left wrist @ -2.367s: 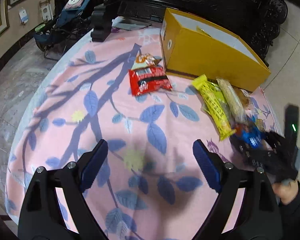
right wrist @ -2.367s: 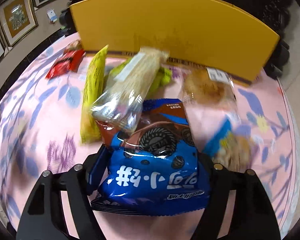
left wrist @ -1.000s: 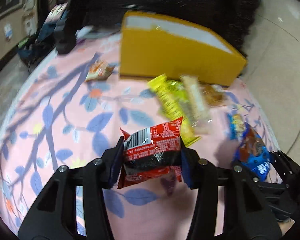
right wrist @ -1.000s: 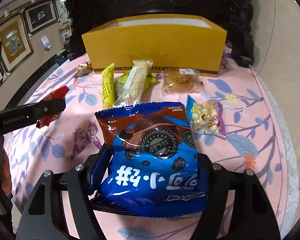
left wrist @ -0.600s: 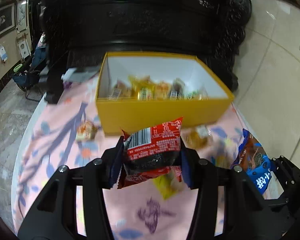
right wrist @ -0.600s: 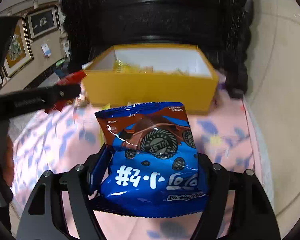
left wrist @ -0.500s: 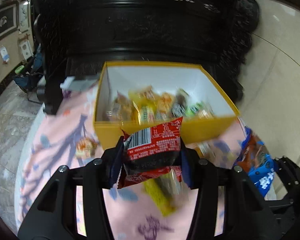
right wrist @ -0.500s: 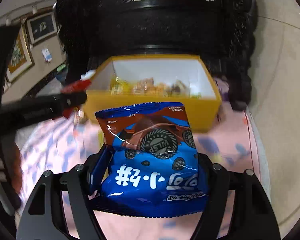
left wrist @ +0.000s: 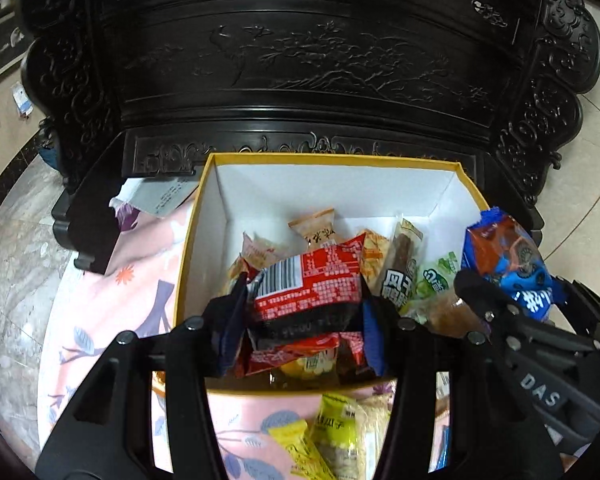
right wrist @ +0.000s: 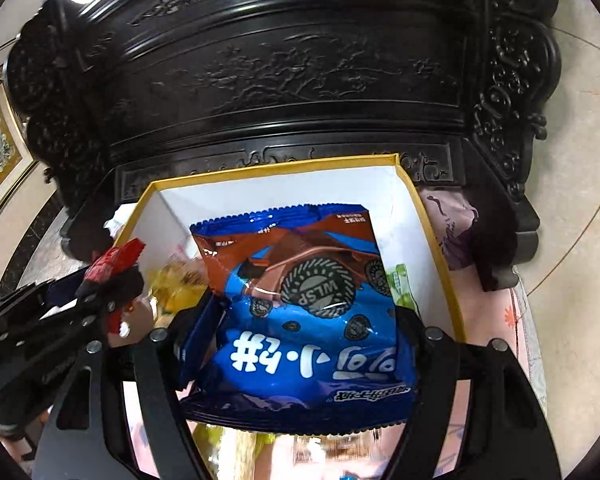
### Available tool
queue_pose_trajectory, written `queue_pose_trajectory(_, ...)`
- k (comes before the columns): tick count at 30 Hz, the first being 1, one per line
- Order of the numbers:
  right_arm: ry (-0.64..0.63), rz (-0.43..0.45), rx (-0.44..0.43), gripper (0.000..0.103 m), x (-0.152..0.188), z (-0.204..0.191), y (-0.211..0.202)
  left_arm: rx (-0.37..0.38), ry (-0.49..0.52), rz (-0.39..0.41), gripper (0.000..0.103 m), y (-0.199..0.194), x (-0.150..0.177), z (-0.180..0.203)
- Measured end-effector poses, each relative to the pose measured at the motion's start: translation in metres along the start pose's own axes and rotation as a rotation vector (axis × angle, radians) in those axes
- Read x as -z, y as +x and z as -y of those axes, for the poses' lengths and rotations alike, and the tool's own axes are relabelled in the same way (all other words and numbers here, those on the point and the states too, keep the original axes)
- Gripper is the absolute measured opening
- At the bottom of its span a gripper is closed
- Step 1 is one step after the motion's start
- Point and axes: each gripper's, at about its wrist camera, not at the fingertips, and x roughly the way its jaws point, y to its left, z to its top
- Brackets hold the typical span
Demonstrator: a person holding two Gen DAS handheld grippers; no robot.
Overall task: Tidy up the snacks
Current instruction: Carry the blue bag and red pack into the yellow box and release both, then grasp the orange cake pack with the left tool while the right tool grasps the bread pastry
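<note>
The left gripper is over the open yellow box. Its jaws have just been opening, and the red pack is between them; I cannot tell if the pads touch it. Below the pack, many snacks lie in the box. The right gripper is clamped on the blue pack, also over the box, to the right of the left one. More snacks lie on the pink cloth just beside the near wall.
</note>
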Motion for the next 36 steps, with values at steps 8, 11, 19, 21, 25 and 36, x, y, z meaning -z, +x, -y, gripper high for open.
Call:
queue_pose_trajectory(8,0.014,-0.005,0.012,0.09,0.013,0.03,-0.024,-0.016,-0.073,-0.003,0.098,-0.006,0.012,-0.031)
queue_pose_trajectory(11,-0.049,-0.013,-0.03,0.098,0.053,0.034,-0.049,0.034,-0.096,0.009,0.098,-0.028,0.043,-0.048)
queue_pose_trajectory(19,-0.055,-0.147,0.069,0.101,0.148,0.037,-0.001,0.07,-0.173,-0.021,0.098,-0.051,0.155,-0.092)
queue_pose_trajectory(21,-0.069,-0.157,0.092,0.101,0.15,0.032,0.012,0.036,-0.18,-0.036,0.098,-0.051,0.173,-0.102)
queue_pose_trajectory(25,-0.09,-0.192,0.117,0.101,0.149,0.022,0.041,-0.007,-0.201,-0.066,0.098,-0.056,0.207,-0.125)
queue_pose_trajectory(36,-0.146,-0.186,0.052,0.064,0.175,-0.004,0.023,-0.033,-0.225,-0.081,0.098,-0.045,0.189,-0.15)
